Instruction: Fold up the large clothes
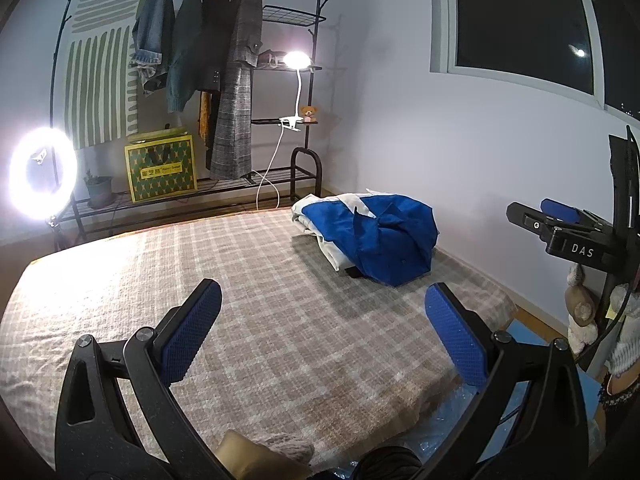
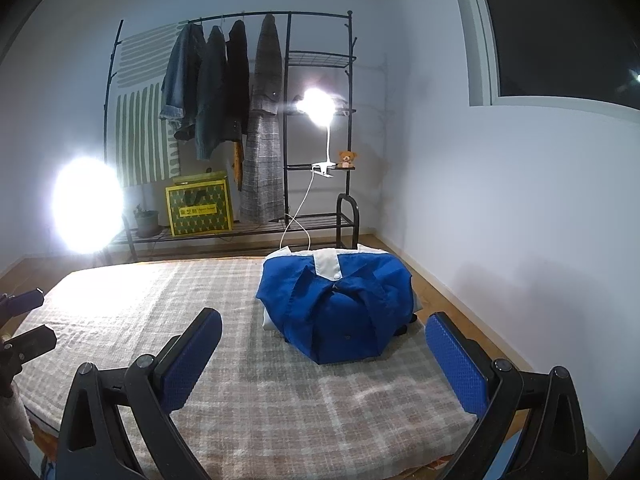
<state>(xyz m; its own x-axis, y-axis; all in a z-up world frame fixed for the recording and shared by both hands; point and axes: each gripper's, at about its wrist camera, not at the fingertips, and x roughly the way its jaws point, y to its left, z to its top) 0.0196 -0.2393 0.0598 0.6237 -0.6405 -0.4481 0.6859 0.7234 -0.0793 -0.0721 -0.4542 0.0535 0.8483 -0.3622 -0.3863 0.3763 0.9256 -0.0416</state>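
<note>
Checked bedding point(image 2: 320, 392) covers the bed beneath both grippers. Left gripper point(image 1: 323, 312) and right gripper point(image 2: 323, 340) gape wide, holding nothing. Ahead, toward the far right corner, lies the folded blue garment point(image 2: 340, 308) atop white cloth point(image 1: 320, 216); something dark beneath is mostly hidden.

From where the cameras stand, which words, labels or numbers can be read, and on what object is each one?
"DAS": white letters on the black body of the right gripper, seen in the left wrist view.
Label on the yellow and green patterned bag on the clothes rack's bottom shelf: too blurred to read.
No other text visible.
</note>
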